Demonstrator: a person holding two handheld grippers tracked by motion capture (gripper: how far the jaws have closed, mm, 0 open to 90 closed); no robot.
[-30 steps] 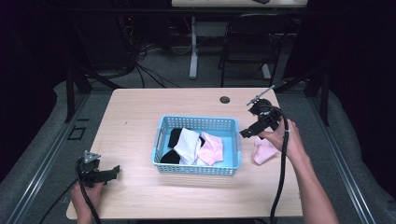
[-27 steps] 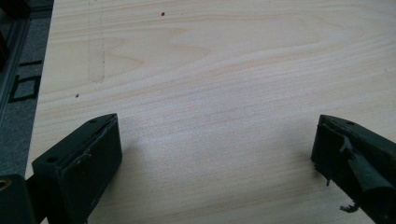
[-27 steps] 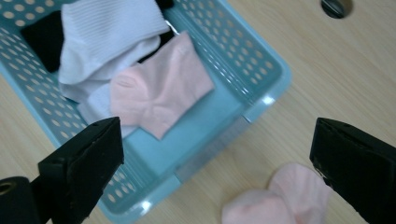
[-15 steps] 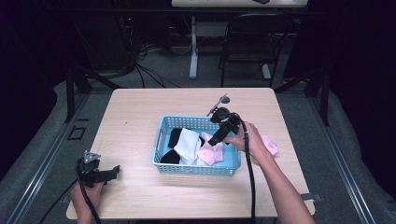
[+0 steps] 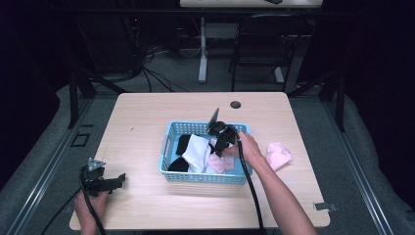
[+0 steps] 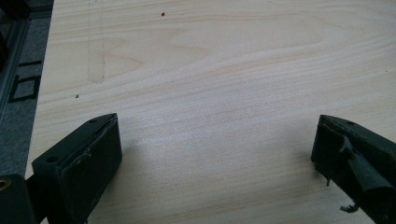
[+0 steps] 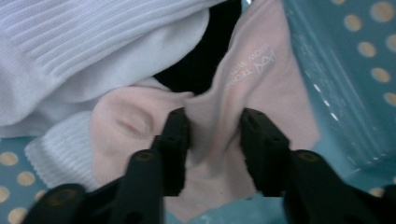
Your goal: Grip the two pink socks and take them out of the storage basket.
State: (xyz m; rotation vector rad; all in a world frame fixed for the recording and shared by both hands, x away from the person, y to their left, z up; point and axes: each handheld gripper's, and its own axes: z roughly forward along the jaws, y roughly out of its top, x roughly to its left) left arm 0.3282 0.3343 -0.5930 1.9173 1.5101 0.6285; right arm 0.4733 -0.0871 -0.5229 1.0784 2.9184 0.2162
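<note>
A blue plastic basket (image 5: 203,177) in the middle of the table holds a white sock (image 5: 198,152), a black sock (image 5: 178,164) and a pink sock (image 5: 218,163). My right gripper (image 5: 219,149) reaches down into the basket. Its jaws have just been closing, and in the right gripper view (image 7: 214,126) they pinch a raised fold of the pink sock (image 7: 261,79), beside the white sock (image 7: 93,42) and the basket wall (image 7: 345,56). A second pink sock (image 5: 278,154) lies on the table right of the basket. My left gripper (image 5: 120,180) rests open near the front left corner, over bare wood (image 6: 217,140).
The light wooden table (image 5: 147,122) has a round cable hole (image 5: 236,105) near its far edge. A chair (image 5: 259,44) and cables stand on the dark floor behind. Bare tabletop lies left of the basket and along the front.
My right gripper has come from over the pink sock at the right, leftward and down into the basket, and its jaws have narrowed onto the pink sock there. The left gripper has stayed put.
</note>
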